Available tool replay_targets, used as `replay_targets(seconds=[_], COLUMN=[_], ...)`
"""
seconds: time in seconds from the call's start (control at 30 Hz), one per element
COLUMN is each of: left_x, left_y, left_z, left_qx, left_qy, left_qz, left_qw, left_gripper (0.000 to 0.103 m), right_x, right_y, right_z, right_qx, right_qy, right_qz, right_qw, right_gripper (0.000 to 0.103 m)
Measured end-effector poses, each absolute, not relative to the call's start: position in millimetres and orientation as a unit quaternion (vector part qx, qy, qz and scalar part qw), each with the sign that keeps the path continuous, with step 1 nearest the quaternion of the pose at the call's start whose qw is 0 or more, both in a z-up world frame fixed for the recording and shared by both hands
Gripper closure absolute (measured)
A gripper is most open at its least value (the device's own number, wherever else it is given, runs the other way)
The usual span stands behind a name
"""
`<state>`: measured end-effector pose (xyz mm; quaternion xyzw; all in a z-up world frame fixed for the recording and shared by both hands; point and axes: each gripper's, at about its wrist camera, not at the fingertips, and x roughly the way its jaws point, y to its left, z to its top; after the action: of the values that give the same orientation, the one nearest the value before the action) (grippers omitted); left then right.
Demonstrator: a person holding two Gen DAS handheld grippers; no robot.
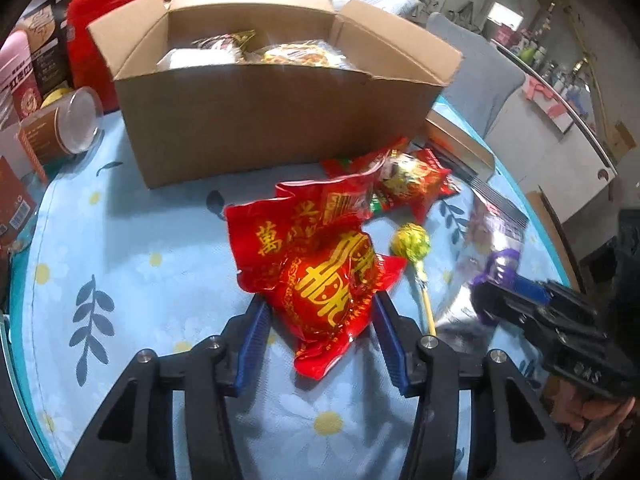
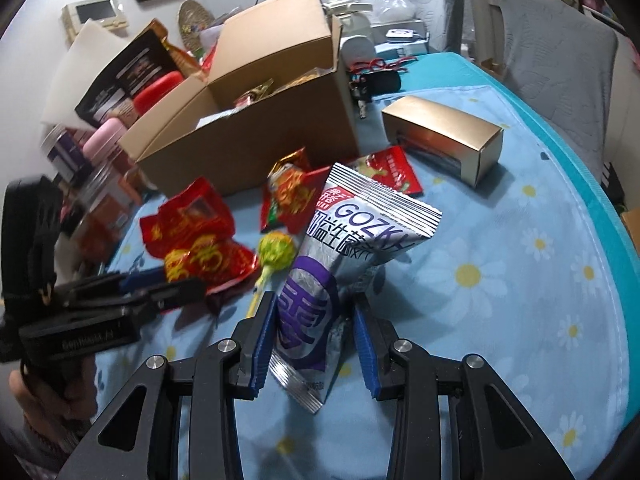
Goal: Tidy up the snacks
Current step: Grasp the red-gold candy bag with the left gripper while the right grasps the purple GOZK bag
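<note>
My left gripper point(image 1: 320, 300) is shut on a red snack packet with gold lettering point(image 1: 316, 276), its blue pads pressing both sides. Seen from the right wrist, that red packet point(image 2: 200, 248) sits at the tip of the left gripper point(image 2: 176, 280). My right gripper point(image 2: 315, 296) is shut on a silver-and-purple snack pouch point(image 2: 320, 280), which tilts up off the cloth. The open cardboard box point(image 1: 260, 120) point(image 2: 248, 140) stands behind, with several snacks inside. A yellow-green lollipop point(image 1: 410, 242) point(image 2: 276, 250) lies between the two packets.
More red snack packets point(image 1: 408, 184) point(image 2: 288, 196) lie in front of the box. A gold carton point(image 2: 444, 136) and keys point(image 2: 372, 76) are to the right, a tipped clear cup point(image 1: 76, 120) and a red canister point(image 1: 100, 40) to the left. The flowered blue tablecloth point(image 2: 520, 280) ends at a curved edge.
</note>
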<state>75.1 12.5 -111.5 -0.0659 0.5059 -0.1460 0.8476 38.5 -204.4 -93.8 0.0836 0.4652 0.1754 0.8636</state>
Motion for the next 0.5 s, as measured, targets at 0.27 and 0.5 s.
replay_targets(seconds=[0.27,0.5], left_x=[88.6,102.2], left_y=[8.2,2.5], left_z=[-116.4,-117.6], left_qx=[-0.060,-0.049], left_qy=[0.503,0.495], left_qz=[-0.153,-0.160], left_qw=[0.849,0.853], left_gripper=[0.050,0.047], right_x=[39.2,48.4], right_y=[-201.9,-196.7], right_z=[-95.5,-102.8], right_qx=[0.067,0.061], right_qy=[0.467,0.478], right_qz=[0.174,0.167], right_qw=[0.864,0.860], right_gripper=[0.062,0.049])
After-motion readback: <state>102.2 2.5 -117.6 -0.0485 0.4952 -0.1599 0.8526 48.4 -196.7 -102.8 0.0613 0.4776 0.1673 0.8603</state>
